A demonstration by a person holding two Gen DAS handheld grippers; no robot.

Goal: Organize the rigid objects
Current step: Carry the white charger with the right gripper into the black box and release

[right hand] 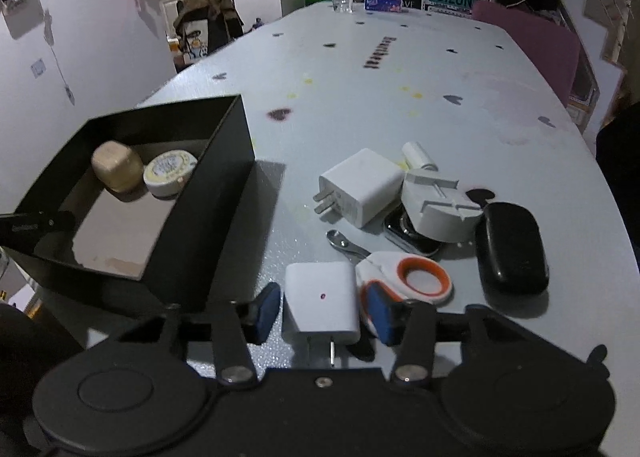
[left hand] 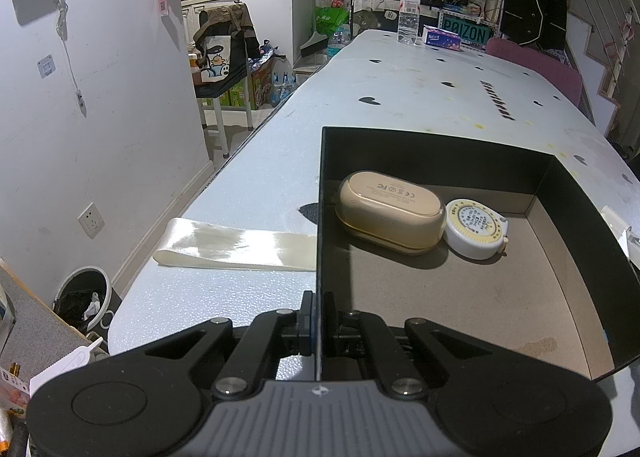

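- My left tool (left hand: 318, 323) is clamped on the near wall of the black box (left hand: 440, 145), one pad outside and one inside. I judge that grip is there to keep the box from sliding on the counter (left hand: 248, 177) while I load it.
- Two things lie in the box already, pushed toward its far corner: a beige case (left hand: 390, 213), printed underside up, and a round white tape measure (left hand: 476, 229) touching it. That leaves the near floor of the box free for more.
- My right tool (right hand: 320, 311) stands with its blue pads apart around a white charger (right hand: 322, 303), prongs toward the camera. There is a clear gap at the left pad; at the right I cannot tell if the pad touches. The charger rests on the counter, not lifted.
- The rest wait in a loose pile just beyond: a second charger (right hand: 362, 187), a spoon (right hand: 346, 243), an orange-ringed white piece (right hand: 404, 277), a grey-white round part (right hand: 438, 207) and a black case (right hand: 510, 247).
- The near charger is closest and unobstructed, so I judge it the sensible next pick.
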